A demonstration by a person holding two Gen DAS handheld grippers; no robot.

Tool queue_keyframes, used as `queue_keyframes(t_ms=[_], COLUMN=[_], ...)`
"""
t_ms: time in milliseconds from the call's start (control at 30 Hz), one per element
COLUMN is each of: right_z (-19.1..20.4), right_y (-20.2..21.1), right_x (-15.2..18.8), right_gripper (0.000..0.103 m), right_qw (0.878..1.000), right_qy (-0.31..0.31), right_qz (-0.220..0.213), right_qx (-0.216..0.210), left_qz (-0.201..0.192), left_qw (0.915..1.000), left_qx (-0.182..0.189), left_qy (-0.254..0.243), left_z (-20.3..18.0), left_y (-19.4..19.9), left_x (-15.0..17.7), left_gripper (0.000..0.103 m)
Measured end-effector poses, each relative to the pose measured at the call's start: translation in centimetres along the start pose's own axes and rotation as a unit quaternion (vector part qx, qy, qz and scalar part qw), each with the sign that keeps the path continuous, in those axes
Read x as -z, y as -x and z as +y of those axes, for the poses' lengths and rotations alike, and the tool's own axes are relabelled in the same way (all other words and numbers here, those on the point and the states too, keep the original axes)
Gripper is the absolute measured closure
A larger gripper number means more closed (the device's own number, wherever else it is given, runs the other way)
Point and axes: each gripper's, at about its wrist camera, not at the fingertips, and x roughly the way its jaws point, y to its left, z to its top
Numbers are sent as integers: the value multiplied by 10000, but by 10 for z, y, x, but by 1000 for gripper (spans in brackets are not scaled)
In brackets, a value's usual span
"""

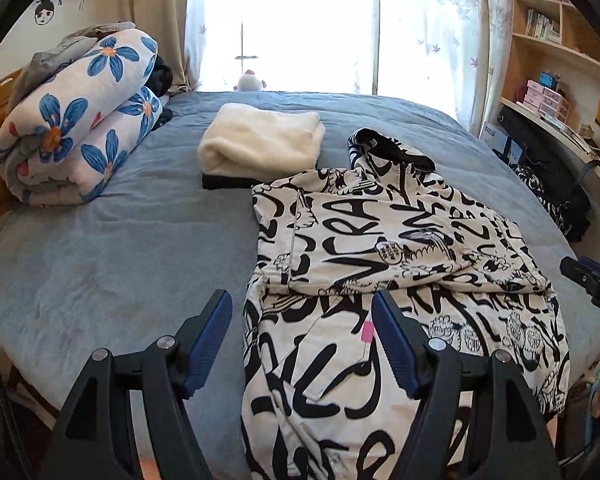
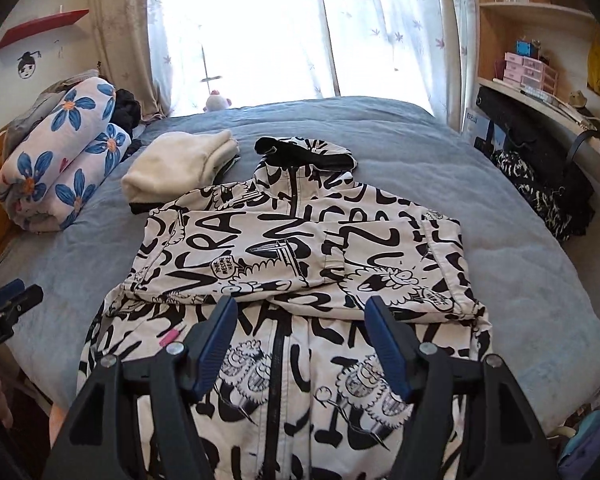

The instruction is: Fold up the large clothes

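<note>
Both tongs hang released: left gripper and right gripper above the jacket, sleeves folded across, on the bed.

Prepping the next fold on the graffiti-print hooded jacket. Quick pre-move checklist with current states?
1. Left gripper empty, jaws open above the bed: ok.
2. Right gripper empty, jaws open over the jacket: ok.
3. Graffiti-print hooded jacket sleeves folded across the chest: ok.
4. Hood flat: not ok, it lies bunched beyond the collar.
5. Hem reachable: cannot tell, the lower edge runs out of both views behind the grippers.
6. Room past the jacket for the fold: not ok on the left, the folded white fleece sits against the shoulder; the blue bedcover on the right is free.
</note>
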Motion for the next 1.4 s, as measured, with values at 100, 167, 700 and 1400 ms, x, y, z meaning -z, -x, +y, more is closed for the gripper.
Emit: queue_keyframes(t_ms=[100,167,700,1400], right_z=[-3,-6,-51,-161], right_y=[10,15,27,14], right_x=[10,17,81,152], right_gripper=[37,36,36,36], right_qw=[9999,9998,9994,9923], right_qy=[91,140,201,-517], right_qz=[-76,-107,231,1008], right_qx=[12,67,183,500], left_qz=[53,138,772,2005], left_qw=[10000,9999,9956,9783], left_qx=[-19,-16,310,-446], left_qy=[-41,-81,440,-280], left_z=[3,5,48,3], left_y=[3,2,-19,-94], left_x=[12,21,95,141], left_gripper=[30,30,30,28])
